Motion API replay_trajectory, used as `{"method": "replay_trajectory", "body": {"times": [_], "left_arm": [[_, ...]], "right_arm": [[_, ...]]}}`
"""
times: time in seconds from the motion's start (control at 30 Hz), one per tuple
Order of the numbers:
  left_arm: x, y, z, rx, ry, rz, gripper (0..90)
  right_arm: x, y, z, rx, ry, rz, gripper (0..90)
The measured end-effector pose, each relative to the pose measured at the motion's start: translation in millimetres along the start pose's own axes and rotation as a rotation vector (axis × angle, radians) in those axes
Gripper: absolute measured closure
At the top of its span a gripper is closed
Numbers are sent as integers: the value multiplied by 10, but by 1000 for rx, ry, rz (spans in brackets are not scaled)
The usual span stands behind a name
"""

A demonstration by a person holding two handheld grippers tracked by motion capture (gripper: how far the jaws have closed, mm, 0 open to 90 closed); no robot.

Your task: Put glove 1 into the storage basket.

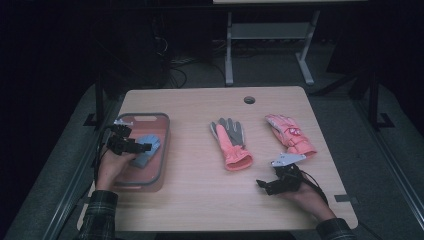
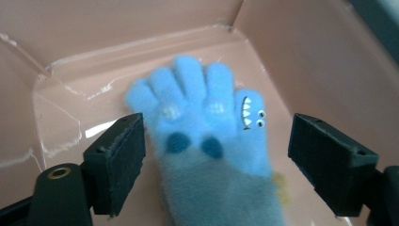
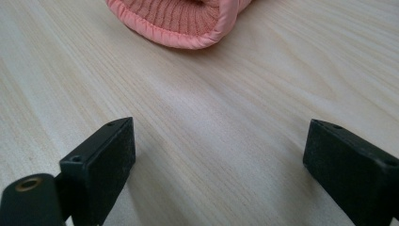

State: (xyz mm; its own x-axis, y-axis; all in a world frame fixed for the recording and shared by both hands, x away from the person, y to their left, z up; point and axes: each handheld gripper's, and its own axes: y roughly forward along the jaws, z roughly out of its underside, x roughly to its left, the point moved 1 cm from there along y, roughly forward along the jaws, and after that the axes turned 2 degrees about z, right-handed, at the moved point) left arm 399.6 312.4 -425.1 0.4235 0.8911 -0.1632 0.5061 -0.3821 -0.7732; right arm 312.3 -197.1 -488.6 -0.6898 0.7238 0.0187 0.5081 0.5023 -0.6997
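Note:
A fuzzy blue glove [image 1: 148, 149] [image 2: 207, 136] with a small shark face on one finger lies flat inside a pink plastic bin [image 1: 145, 116] [image 2: 94, 28] at the table's left. My left gripper [image 1: 145, 147] [image 2: 216, 160] hovers over it, jaws open on either side of the glove without pressing it. A pink and grey glove [image 1: 231, 142] lies at mid-table, its ribbed cuff [image 3: 179, 23] just beyond my right gripper [image 1: 260, 184] [image 3: 219, 165]. That gripper rests low over the wood, open, with nothing between its pads.
A second pink glove [image 1: 290, 134] with a red patch lies at the right. The wooden table [image 1: 200, 200] has a cable hole [image 1: 249, 99] near its far edge. A metal stand's legs [image 1: 229, 60] rise behind the table on dark floor.

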Motion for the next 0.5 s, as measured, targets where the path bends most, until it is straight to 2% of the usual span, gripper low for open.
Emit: {"method": "replay_trajectory", "body": {"times": [0.17,0.27,0.3,0.4,0.47,0.5], "left_arm": [[-98,-104,-59,-29,30,10,163],[-227,-193,-132,-64,55,41,162],[-227,-193,-132,-64,55,41,162],[-373,-231,-182,-73,87,75,162],[-505,-242,-214,-91,112,117,163],[-505,-242,-214,-91,112,117,163]], "right_arm": [[1,1,0,0,0,0,89],[1,0,0,0,1,1,89],[1,0,0,0,1,1,89],[1,0,0,0,0,1,89],[4,4,-1,2,-1,-1,80],[4,4,-1,2,-1,-1,80]]}}
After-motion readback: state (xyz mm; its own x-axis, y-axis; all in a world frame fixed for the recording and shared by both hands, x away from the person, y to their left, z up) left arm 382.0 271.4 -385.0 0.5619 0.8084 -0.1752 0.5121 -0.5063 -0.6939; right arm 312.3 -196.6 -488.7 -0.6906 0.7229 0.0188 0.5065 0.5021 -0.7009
